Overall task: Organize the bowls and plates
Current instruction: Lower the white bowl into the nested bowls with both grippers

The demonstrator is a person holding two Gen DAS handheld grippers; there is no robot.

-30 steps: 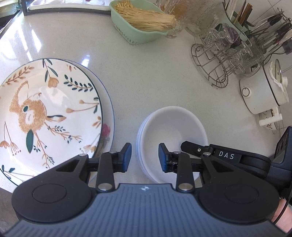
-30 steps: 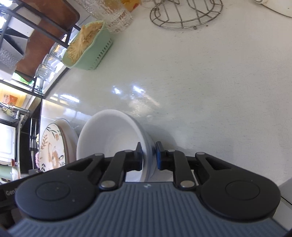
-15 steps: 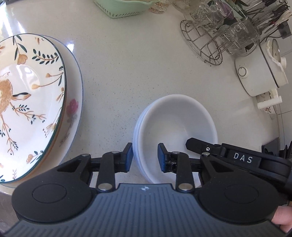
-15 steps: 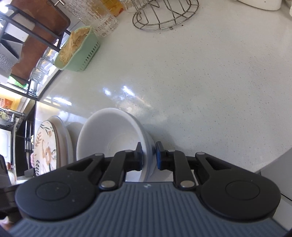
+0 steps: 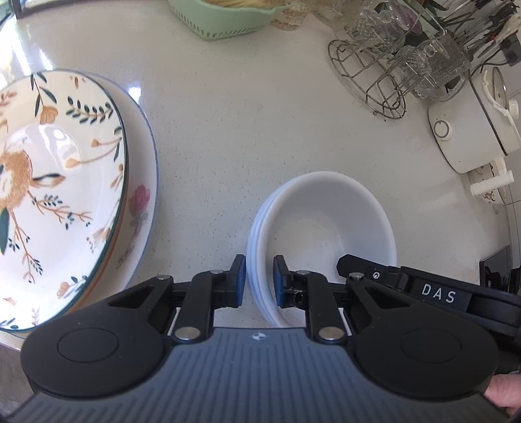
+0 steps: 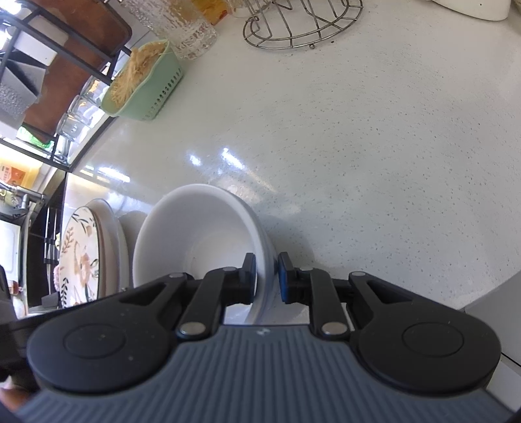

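Note:
A stack of white bowls [image 5: 325, 224] sits on the pale counter; it also shows in the right wrist view [image 6: 202, 234]. My left gripper [image 5: 259, 280] straddles the stack's near left rim, jaws a little apart from it. My right gripper [image 6: 266, 278] is shut on the opposite rim of the bowls; its black arm marked DAS [image 5: 436, 293] shows in the left wrist view. A stack of plates, a bird-patterned plate [image 5: 49, 182] on a rose-patterned one [image 5: 140, 201], lies to the left, also in the right wrist view [image 6: 81, 257].
A green basket of noodles [image 5: 228, 16] and glasses stand at the back. A wire rack [image 5: 371, 78] with glassware and a white electric pot [image 5: 472, 130] stand at the right. The counter's front edge runs just under the grippers.
My left gripper has shifted so its jaws now straddle the bowl stack's rim and have narrowed. The right gripper keeps its hold; the view has shifted slightly.

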